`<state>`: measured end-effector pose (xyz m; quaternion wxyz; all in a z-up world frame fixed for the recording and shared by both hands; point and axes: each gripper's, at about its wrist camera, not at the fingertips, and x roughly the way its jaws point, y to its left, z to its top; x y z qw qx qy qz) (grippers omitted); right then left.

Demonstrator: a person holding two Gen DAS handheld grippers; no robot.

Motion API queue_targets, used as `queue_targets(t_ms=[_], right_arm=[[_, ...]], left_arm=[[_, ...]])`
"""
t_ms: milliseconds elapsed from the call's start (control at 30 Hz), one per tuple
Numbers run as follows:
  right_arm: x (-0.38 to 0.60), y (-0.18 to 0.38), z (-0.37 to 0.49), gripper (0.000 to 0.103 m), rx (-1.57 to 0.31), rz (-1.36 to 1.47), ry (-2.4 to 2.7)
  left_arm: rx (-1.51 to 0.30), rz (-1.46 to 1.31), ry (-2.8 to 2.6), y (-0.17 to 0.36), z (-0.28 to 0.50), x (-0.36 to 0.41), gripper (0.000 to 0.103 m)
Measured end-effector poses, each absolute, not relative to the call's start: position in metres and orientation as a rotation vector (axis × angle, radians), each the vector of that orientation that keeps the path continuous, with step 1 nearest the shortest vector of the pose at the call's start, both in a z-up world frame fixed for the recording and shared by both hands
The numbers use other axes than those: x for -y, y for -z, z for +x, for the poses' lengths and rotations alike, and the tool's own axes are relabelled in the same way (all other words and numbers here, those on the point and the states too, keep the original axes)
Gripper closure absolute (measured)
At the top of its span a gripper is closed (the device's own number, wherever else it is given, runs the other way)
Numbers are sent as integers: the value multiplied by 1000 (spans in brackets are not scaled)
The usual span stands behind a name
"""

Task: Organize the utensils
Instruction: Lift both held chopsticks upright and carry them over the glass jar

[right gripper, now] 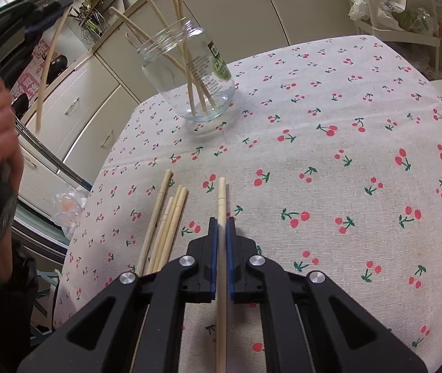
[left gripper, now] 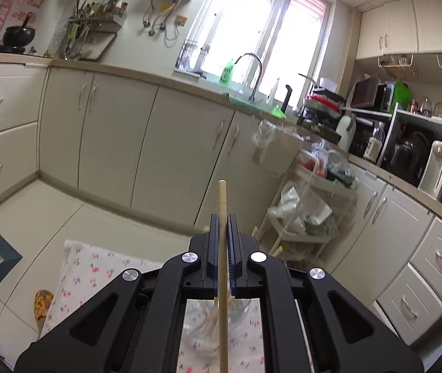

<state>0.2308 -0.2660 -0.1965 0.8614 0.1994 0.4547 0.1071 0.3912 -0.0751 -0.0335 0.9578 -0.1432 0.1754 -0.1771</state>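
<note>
Wooden chopsticks sit clamped, 1 apiece, between the narrow fingers of the left gripper point(left gripper: 222, 217) and right gripper point(right gripper: 221, 220).

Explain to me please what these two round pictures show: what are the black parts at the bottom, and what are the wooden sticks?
A person holds a two-finger gripper in each hand; a camera on each looks along its fingers. The left gripper is shut on one chopstick, raised in the air. The right gripper is shut on another chopstick over the cherry-print tablecloth. On the cloth stand a glass jar holding chopsticks and, beside the right gripper, a few loose chopsticks.
</note>
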Motion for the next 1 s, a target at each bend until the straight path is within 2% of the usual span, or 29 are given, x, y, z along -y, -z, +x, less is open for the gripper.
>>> queue_targets(t_ms=[400, 1000], right_arm=[[276, 196, 229, 97, -936, 483, -235], [286, 189, 224, 97, -876, 554, -255]], left_arm=[[-190, -367, 284, 3, 428, 96, 98], [-141, -272, 197, 46, 458, 129, 98]])
